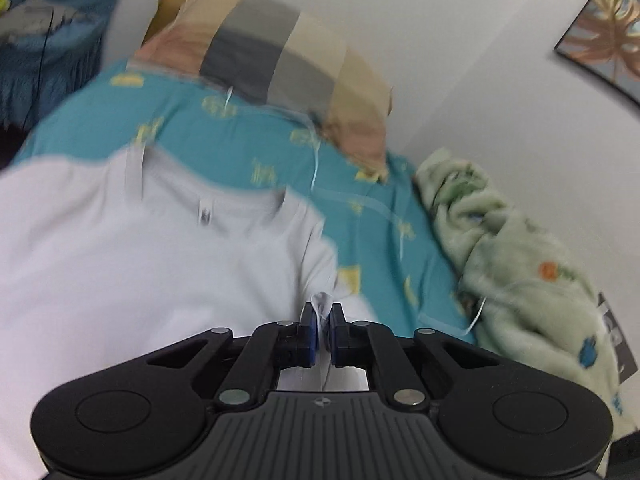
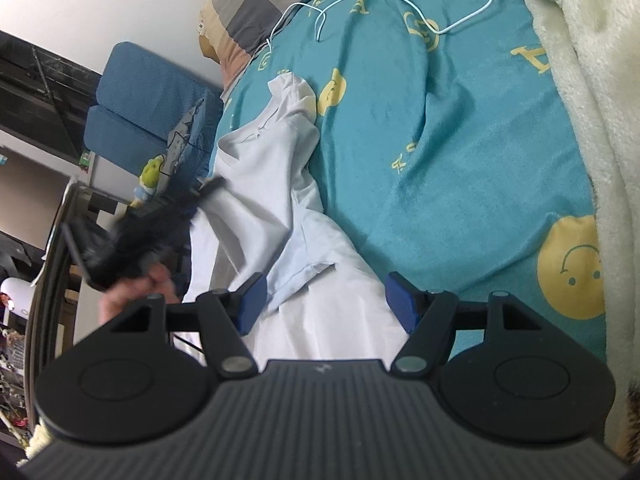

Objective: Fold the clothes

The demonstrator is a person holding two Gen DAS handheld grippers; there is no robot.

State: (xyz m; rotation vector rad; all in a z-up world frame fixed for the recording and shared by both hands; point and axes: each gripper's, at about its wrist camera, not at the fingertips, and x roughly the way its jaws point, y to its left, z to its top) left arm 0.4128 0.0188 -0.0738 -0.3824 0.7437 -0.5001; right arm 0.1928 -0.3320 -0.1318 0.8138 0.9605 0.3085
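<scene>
left hand-held gripper [image 1: 323, 322] angled down, clamped on white t-shirt [image 1: 140, 264] fold

A bed [image 2: 460, 152] under a teal sheet printed with yellow smiley faces stands against a plain white wall [image 1: 440, 40], with a checked pillow [image 1: 260, 52] at its head. A framed leaf picture [image 1: 604, 36] hangs on the wall, and a blue padded chair [image 2: 136, 96] stands beside the bed.

Left gripper [image 1: 323, 322] jaws pinched together on cloth; right gripper [image 2: 326, 300] jaws spread wide
</scene>
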